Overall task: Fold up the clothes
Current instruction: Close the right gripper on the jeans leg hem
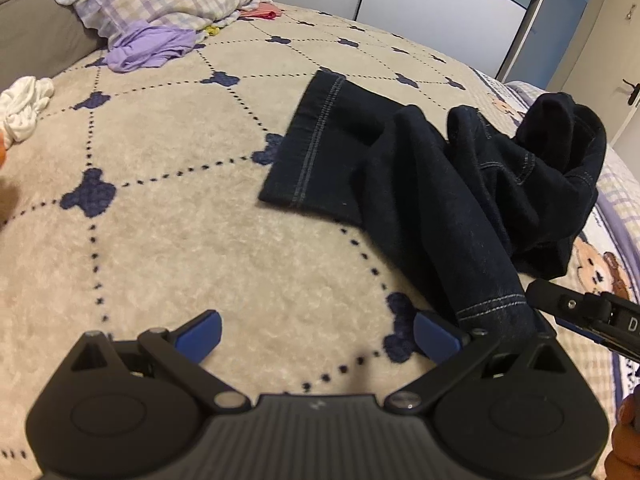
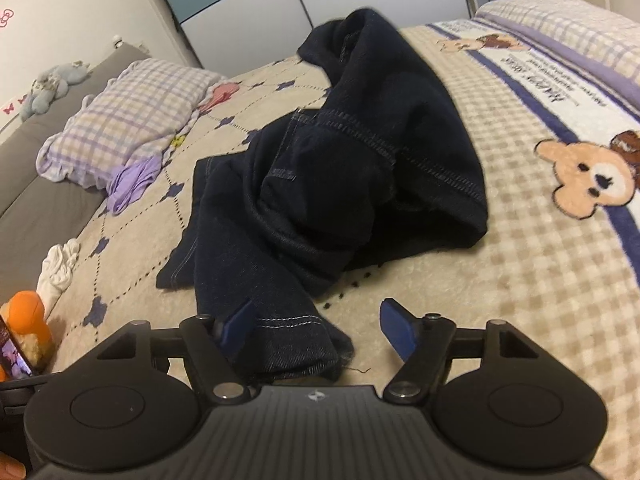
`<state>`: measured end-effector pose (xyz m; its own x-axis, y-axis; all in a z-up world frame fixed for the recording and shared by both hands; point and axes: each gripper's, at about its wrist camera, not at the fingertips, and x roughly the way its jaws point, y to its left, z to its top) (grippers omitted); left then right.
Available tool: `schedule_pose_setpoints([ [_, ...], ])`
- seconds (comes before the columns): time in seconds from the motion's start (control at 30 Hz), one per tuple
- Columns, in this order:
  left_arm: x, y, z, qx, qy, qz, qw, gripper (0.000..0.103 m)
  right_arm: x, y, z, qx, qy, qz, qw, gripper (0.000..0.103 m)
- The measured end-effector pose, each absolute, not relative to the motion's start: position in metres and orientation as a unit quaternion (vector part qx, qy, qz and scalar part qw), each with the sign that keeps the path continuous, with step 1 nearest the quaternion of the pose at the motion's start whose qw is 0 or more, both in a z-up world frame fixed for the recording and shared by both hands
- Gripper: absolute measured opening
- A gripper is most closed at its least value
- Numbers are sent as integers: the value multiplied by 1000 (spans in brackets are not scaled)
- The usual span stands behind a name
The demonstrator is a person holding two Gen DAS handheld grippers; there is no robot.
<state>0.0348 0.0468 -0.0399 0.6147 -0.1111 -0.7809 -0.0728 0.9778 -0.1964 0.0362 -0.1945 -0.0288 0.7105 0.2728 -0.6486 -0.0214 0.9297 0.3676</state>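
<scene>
Because the crumpled jeans (image 2: 332, 168) are lying in a heap on the bed (image 1: 160, 240), the right gripper (image 2: 320, 330) is straddling one leg hem, unclenched, while the left gripper (image 1: 316, 336) is hovering beside it, spread wide and empty.

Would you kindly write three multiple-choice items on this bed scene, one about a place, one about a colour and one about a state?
1. Where does the nearest trouser-leg hem of the dark jeans lie?
A. Between the right gripper's open fingers
B. Under the checked pillow
C. On the floor

2. What colour is the crumpled garment beside the pillow?
A. Red
B. Green
C. Lilac

3. How do the jeans lie?
A. Neatly folded in a square
B. Crumpled, legs twisted
C. Hanging on a hanger

Answers:
1 A: the stitched hem sits between the blue fingers in the right wrist view.
2 C: the cloth is pale purple.
3 B: the waist is bunched in a heap and the legs cross on the blanket.
</scene>
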Motion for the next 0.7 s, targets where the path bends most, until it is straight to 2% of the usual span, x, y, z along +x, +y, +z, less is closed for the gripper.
schedule_pose_setpoints([
  [0.27, 32, 59, -45, -79, 443, 13, 893, 103, 39, -180, -35, 179, 373, 90, 906, 73],
  [0.5, 24, 73, -53, -102, 442, 21, 891, 103, 31, -170, -27, 173, 330, 98, 923, 74],
  [0.7, 22, 81, -53, -111, 437, 27, 892, 103, 28, -161, -26, 158, 325, 115, 925, 76],
])
